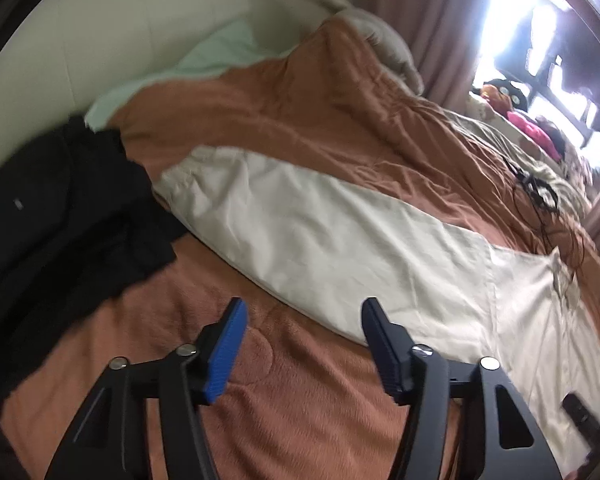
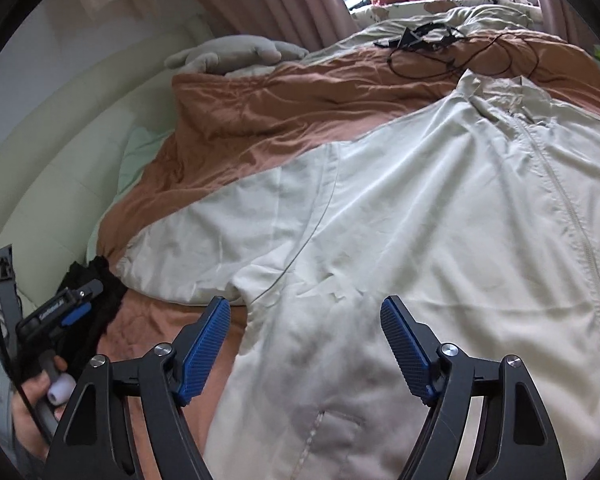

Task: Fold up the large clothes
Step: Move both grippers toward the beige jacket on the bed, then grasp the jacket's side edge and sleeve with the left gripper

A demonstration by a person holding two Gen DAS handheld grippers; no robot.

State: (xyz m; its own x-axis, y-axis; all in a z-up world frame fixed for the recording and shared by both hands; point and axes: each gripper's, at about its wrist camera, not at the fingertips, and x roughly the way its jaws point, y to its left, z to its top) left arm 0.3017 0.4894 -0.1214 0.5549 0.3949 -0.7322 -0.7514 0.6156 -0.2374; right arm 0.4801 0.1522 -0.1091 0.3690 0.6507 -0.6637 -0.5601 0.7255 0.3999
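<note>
Both tongs, left tongs [image 1: 302, 344] and right tongs [image 2: 306, 350], gape empty over the cream jacket [image 2: 420, 220]; pinching the brown blanket [image 1: 300, 400] beside it could drag bedding along.

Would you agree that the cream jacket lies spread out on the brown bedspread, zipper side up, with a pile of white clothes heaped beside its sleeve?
Not quite: the pile of clothes beside the sleeve is black, not white, as the left wrist view shows. The rest holds: the cream jacket lies spread on the brown bedspread, its zipper facing up.
</note>
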